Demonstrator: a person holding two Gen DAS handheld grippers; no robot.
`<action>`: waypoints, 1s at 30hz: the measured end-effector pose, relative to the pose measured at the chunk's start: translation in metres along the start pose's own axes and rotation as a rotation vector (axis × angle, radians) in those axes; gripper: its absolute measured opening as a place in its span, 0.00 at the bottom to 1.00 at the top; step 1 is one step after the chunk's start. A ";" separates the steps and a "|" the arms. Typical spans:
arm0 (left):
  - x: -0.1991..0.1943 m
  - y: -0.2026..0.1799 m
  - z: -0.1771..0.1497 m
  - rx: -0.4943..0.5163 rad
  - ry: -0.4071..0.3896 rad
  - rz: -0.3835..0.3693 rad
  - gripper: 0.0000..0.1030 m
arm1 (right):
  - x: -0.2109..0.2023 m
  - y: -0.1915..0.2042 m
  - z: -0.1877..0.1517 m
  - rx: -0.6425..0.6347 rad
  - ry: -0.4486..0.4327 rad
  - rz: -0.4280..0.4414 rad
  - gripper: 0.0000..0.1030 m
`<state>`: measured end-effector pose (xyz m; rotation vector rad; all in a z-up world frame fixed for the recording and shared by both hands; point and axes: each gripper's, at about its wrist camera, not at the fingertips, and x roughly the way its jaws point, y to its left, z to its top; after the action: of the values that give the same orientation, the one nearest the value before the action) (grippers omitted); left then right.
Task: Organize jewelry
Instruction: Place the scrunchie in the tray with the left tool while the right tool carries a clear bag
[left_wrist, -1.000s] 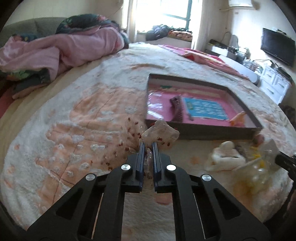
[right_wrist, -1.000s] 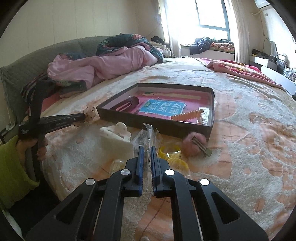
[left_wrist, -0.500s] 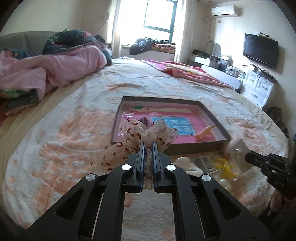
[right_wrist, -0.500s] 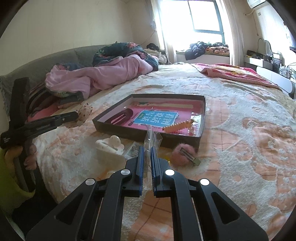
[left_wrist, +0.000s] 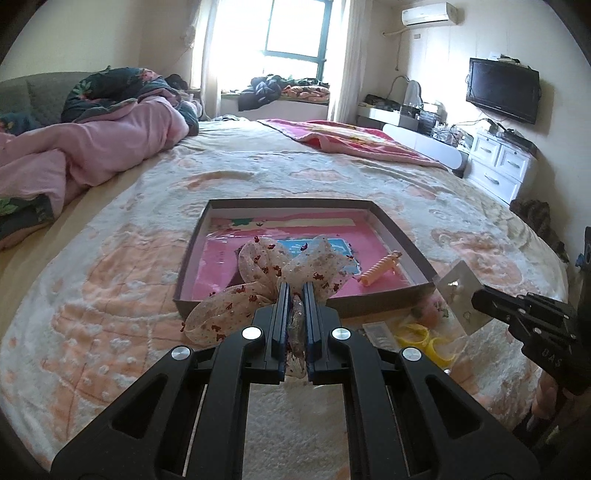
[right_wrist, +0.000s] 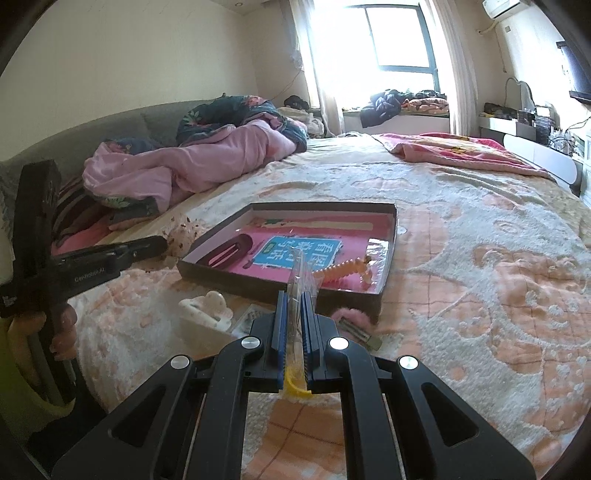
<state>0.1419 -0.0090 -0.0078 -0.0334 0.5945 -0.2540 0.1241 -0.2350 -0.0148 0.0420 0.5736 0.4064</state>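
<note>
Left tongs (left_wrist: 295, 291) seen clamped on gauzy bow (left_wrist: 291, 269) with red specks; bow held up in front of near wall of shallow box (left_wrist: 406, 240). Box set on bed (left_wrist: 110, 295); pink lining, blue card (left_wrist: 332, 247) and orange spiral clip (left_wrist: 380, 271) seen inside. Right tongs (left_wrist: 476, 299) seen at right edge, clamped on clear packet (left_wrist: 460, 291). Yellow rings (left_wrist: 424, 338) noted on bedspread just before box.

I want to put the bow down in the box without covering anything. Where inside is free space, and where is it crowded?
Inside the box, bare pink floor lies along the far wall, and between the dark hair clip and the near wall. The corner around the orange spiral clip is crowded; the blue card fills the middle.
</note>
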 end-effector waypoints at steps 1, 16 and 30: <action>0.002 -0.001 0.001 0.002 0.002 -0.003 0.02 | 0.001 -0.001 0.001 0.004 0.001 -0.002 0.07; 0.029 -0.019 0.012 0.040 0.014 -0.048 0.02 | 0.010 -0.019 0.021 0.022 -0.032 -0.054 0.07; 0.069 -0.033 0.033 0.084 0.037 -0.058 0.02 | 0.031 -0.043 0.046 0.047 -0.041 -0.089 0.07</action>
<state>0.2077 -0.0593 -0.0146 0.0357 0.6199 -0.3361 0.1885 -0.2594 0.0014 0.0696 0.5426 0.3047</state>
